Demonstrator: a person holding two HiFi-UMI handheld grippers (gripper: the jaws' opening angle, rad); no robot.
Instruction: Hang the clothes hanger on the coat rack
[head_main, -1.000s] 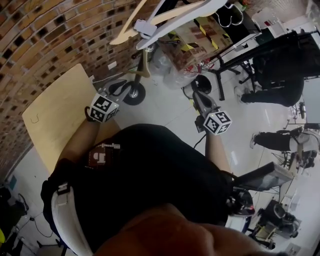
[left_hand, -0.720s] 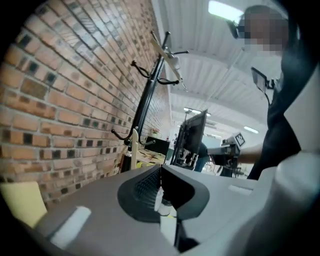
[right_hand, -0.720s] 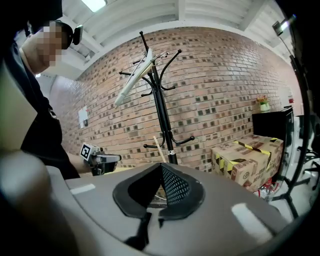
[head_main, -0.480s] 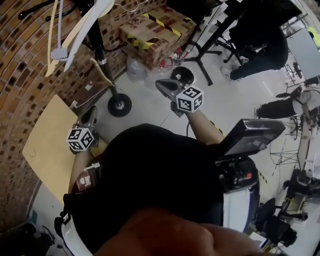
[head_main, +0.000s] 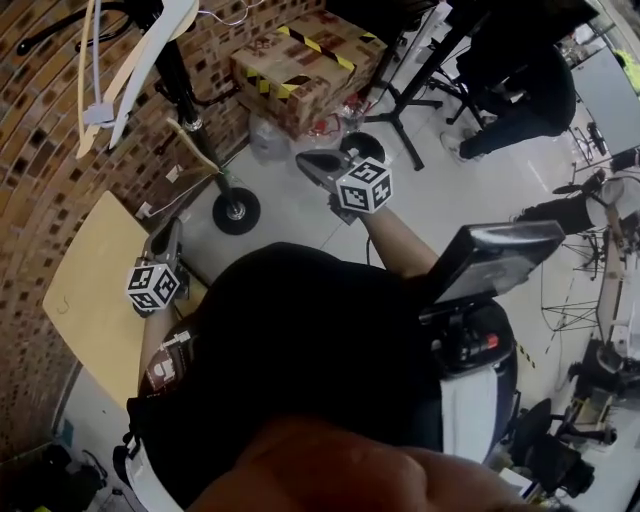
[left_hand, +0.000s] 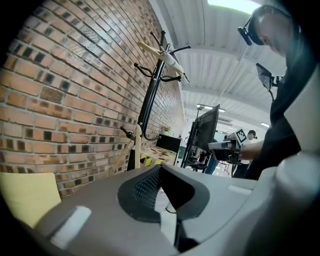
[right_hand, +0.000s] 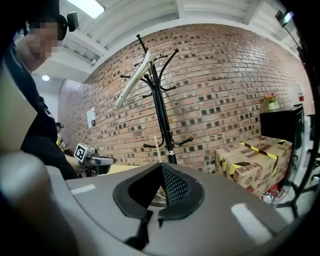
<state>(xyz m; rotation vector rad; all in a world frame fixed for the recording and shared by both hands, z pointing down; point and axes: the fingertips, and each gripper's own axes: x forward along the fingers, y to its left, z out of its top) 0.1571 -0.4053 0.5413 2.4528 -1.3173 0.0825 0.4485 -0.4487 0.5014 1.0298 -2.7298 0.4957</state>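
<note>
While the clothes hanger (head_main: 150, 45) is hanging high on the coat rack (head_main: 190, 100), hooked over the top prongs, both tools are idling well below it with nothing in them. The left gripper (head_main: 168, 236) is pressing its jaws fully together on empty air, as its own view is showing. The right gripper (head_main: 306, 160) is doing the same, its jaws meeting with no object between them. Seen from either gripper, the hanger is sitting up and ahead, its long axis slanting steeply down from the rack's crown rather than lying level. The rack's round base is standing on the floor between the two grippers, close to the brick wall (head_main: 40, 120), so neither hand is looking clearly nearer. Judging by this, the hanging is looking done, and any further move on the hanger would be calling for a reach upward.
</note>
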